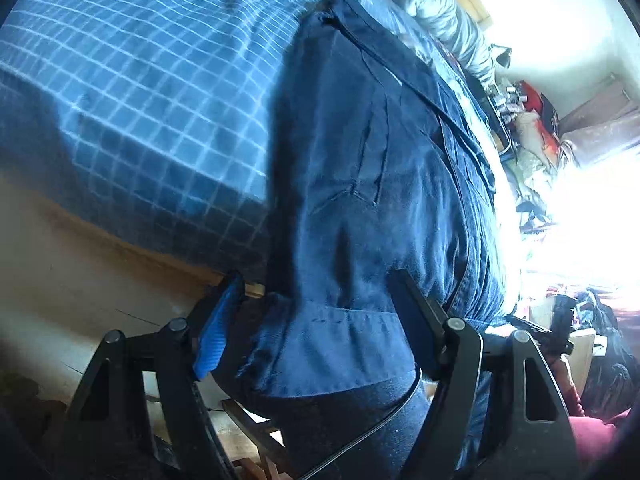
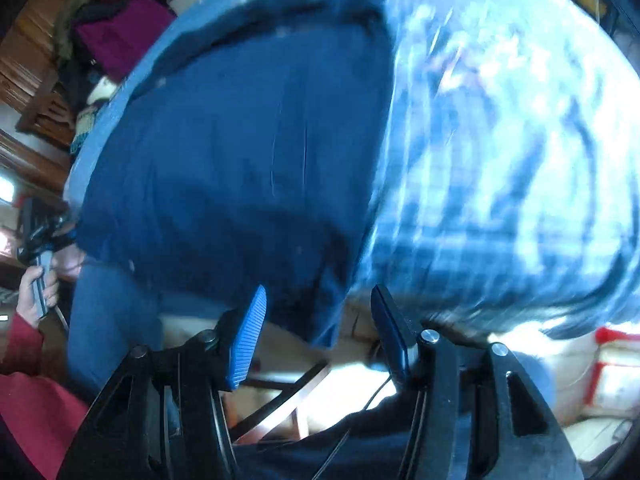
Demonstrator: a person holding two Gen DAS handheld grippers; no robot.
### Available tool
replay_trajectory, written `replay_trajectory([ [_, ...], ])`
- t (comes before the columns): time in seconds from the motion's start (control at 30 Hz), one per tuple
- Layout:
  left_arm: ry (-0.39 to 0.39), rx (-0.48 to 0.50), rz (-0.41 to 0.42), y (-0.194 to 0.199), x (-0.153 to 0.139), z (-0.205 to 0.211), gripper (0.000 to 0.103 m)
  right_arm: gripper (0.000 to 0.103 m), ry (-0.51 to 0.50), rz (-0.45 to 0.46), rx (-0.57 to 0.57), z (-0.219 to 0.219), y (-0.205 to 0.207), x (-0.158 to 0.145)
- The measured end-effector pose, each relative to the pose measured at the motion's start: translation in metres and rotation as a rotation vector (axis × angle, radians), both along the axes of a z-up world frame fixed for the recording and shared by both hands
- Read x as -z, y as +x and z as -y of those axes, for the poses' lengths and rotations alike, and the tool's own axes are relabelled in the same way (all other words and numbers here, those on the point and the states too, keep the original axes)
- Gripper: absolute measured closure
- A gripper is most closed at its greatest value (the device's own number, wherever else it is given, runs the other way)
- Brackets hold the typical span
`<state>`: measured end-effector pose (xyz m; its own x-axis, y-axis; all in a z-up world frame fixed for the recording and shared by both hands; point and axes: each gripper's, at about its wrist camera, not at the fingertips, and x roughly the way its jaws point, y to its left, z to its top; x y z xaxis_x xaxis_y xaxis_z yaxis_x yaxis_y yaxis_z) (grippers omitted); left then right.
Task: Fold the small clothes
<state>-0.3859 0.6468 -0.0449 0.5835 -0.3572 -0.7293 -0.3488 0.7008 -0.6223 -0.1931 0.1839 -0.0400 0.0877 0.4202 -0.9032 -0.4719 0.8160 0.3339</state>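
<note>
Dark blue garment (image 1: 360,184) is lying lengthwise on the checked bedsheet (image 1: 132,92), its long axis running from the bed's near edge away toward the far side, hem hanging over that edge. Left gripper (image 1: 316,312) is straddling the hem, jaws spread, pads not pressing cloth. Right gripper (image 2: 320,320) is hovering at the garment's overhanging corner, jaws spread, gripping nothing. View blurred.

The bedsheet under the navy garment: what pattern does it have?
Blue with a white grid check, clearest in the left wrist view: bedsheet, garment.
</note>
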Motion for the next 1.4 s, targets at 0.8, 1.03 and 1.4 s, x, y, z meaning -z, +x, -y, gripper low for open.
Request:
replay_trajectory([
  [0.8, 0.021, 0.087, -0.057, -0.005, 0.014, 0.007, 0.093, 0.083, 0.103, -0.153, 0.021, 0.008, 0.007, 0.055],
  [1.03, -0.229, -0.066, 0.234, -0.017, -0.037, -0.014, 0.096, 0.093, 0.421, -0.07, 0.058, 0.04, -0.006, -0.047],
  [1.4, -0.291, -0.158, 0.518, 0.051, -0.125, -0.069, 0.095, 0.092, 0.643, 0.163, 0.083, 0.022, 0.075, -0.182],
])
